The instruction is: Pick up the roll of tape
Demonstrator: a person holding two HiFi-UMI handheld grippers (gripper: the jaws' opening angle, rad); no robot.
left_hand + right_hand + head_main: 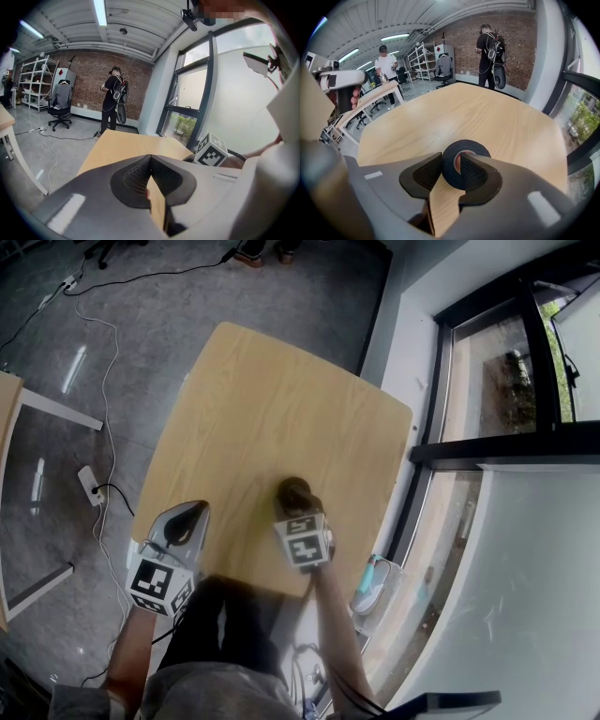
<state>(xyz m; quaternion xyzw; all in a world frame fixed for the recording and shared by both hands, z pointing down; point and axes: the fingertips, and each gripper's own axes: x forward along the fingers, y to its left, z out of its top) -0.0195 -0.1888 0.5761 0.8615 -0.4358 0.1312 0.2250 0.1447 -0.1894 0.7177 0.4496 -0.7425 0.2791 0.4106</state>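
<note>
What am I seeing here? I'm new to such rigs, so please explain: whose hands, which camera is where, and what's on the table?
There is no robot: a person holds a two-jaw gripper in each hand. The head view looks steeply down from a camera on the person's head. The other two views come from cameras riding on the grippers, each looking along its own jaws. On the table lies one black tape roll. The right gripper is closing on it, with one jaw outside the ring and one in its hole. The roll is not yet lifted. The left gripper is shut and empty.
</note>
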